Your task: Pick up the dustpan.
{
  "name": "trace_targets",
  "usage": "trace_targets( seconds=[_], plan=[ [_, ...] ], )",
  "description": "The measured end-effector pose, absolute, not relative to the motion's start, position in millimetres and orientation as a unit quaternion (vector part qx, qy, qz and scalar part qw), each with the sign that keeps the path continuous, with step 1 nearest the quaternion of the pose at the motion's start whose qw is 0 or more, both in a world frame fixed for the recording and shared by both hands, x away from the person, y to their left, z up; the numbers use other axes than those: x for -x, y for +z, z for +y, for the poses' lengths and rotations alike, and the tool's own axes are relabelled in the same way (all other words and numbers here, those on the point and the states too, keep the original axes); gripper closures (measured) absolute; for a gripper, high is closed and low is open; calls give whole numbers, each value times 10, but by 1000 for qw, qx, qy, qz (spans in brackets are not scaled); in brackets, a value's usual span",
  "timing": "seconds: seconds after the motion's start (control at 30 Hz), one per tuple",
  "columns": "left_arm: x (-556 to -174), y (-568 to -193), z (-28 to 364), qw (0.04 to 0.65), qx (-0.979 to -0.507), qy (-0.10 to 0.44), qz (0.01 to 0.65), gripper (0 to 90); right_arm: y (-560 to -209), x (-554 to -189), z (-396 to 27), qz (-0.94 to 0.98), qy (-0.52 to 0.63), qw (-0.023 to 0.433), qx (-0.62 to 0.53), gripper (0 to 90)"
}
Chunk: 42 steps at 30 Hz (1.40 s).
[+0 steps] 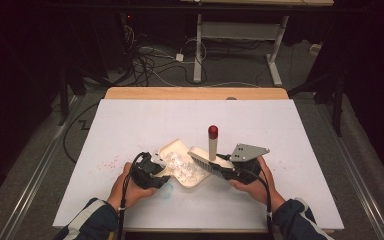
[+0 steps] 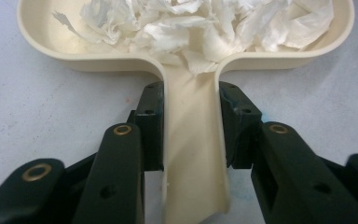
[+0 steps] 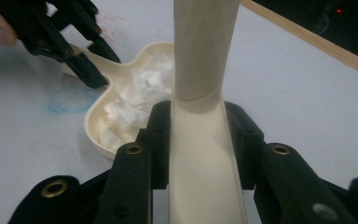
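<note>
White tabletop (image 1: 130,125), wooden strip along its far edge. Cream dustpan (image 1: 176,149) lies near the middle of the near half, its tray holding crumpled white paper (image 1: 182,167).

Left gripper (image 2: 191,119): jaws closed on the dustpan handle (image 2: 193,154), one jaw pressed against each side of it. In the left gripper view the handle runs straight up between the jaws into the tray; paper scraps (image 2: 205,28) are piled against the tray's near wall, one scrap reaching into the handle channel.

Right gripper (image 3: 198,144): jaws clamped on the cream handle of a brush (image 1: 205,161). In the high view the brush head with dark bristles sits over the right edge of the tray, just right of the paper; the handle's red tip (image 1: 213,131) points upward.

Faint blue smear (image 3: 70,100) on the tabletop beside the dustpan handle; reddish specks (image 1: 111,162) to the left of the left hand (image 1: 127,187). Right hand (image 1: 252,187) is near the front edge.
</note>
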State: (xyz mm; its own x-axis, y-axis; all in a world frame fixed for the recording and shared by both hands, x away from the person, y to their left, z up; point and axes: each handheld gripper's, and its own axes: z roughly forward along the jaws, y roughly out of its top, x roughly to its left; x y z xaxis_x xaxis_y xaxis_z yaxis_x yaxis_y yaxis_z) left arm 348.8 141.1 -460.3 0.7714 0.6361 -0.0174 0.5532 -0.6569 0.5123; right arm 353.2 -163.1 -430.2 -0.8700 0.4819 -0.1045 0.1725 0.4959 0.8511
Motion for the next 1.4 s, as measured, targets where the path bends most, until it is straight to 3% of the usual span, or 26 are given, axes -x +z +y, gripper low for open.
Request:
trace_targets(
  seconds=[0.83, 1.4],
  plan=[
    [-3499, -4593, 1537, 257, -901, 80, 340, 637, -4023, -3440, -1808, 832, 473, 191, -216, 676],
    [-3570, -4556, 1860, 264, -880, 90, 384, 637, -3934, -3283, -2242, 827, 461, 187, -261, 676]
  ],
)
